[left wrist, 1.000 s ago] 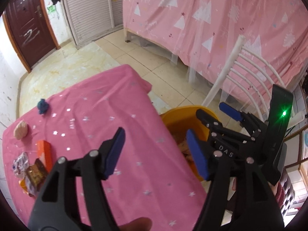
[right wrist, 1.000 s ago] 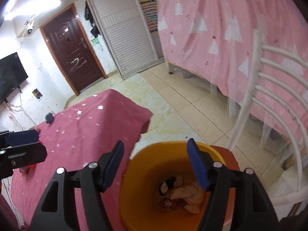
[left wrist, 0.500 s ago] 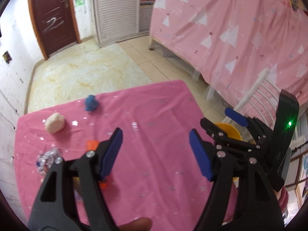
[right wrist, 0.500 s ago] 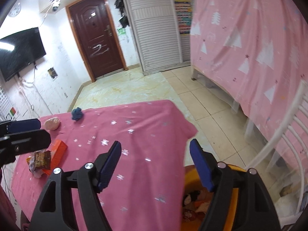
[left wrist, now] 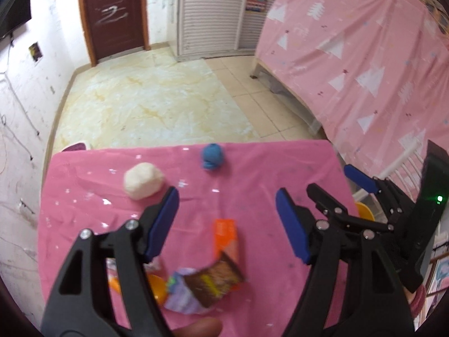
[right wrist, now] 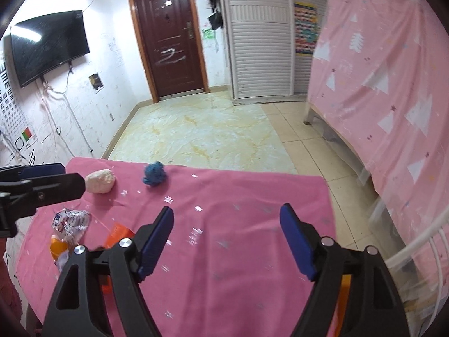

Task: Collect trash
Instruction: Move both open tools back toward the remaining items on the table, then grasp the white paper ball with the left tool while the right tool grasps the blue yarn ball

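Tiled room, dark door and slatted cupboard at the far wall, a pink patterned curtain down the right side. In front, a table under a pink star-print cloth [left wrist: 252, 185] carries all the litter that is left.

Both tongs hang above that cloth, tilted downward, nothing between their pads. Left gripper [left wrist: 227, 221]: released, jaws wide, poised over the near-left pile. Right gripper [right wrist: 226, 241]: jaws opening, empty, over bare cloth nearer the right edge. Likely both are spread in readiness for a fresh pick.

Orange bin [left wrist: 364, 210]: only a sliver of rim shows past the table's right edge, behind the right tongs; placed low beside the table, presumably so trash can be dropped straight in.

Trash, big to small:
- crumpled wrappers, brown and purple [left wrist: 202, 283], heaped at the near-left, just beneath the left tongs
- orange box [left wrist: 224, 236], flat, touching that heap
- white lump [left wrist: 143, 179], far left
- blue wad [left wrist: 212, 157], near the far edge, apart from the rest

Heap looks the easiest next target for the left.
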`<state>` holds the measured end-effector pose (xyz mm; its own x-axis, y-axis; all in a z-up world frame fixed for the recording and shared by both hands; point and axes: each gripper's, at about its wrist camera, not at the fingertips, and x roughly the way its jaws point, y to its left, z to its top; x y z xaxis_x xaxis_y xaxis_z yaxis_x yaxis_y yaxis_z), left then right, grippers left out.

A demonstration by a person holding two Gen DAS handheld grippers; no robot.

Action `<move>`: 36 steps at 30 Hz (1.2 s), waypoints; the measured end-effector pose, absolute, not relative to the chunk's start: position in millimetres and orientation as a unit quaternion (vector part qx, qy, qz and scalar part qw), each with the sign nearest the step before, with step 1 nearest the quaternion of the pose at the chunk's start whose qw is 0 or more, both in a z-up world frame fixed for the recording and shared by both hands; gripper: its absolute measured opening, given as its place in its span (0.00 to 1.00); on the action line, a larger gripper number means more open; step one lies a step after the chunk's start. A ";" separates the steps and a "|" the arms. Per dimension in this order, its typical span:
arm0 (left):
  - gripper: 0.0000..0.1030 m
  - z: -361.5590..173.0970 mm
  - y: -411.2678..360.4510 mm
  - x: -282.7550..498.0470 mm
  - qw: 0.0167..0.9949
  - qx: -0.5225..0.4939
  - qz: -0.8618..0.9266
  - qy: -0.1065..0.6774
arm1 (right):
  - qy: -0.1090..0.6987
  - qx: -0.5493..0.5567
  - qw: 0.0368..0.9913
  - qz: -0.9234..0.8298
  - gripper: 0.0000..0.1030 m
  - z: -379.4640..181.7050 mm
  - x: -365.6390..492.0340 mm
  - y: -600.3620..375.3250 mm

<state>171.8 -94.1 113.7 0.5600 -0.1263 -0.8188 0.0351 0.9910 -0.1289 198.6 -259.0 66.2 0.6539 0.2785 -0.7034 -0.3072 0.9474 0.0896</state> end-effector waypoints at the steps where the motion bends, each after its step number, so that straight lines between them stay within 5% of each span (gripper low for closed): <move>1: 0.67 112.6 -89.0 174.8 0.881 -0.051 -0.042 0.469 | 0.385 -0.024 0.907 0.166 0.70 65.5 203.5 -250.2; 29: 0.66 46.4 7.9 244.0 0.835 -0.096 0.011 0.542 | 0.438 -0.077 0.861 0.248 0.70 22.1 281.0 -131.2; 36: 0.48 39.7 5.6 243.7 0.831 -0.092 -0.002 0.549 | 0.441 -0.086 0.859 0.245 0.70 12.2 289.0 -118.0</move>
<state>243.7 5.6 39.7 0.3972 -0.1045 -0.9118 -0.0976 0.9831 -0.1552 289.0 -118.0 12.2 0.4905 0.3447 -0.8004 -0.4960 0.8656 0.0688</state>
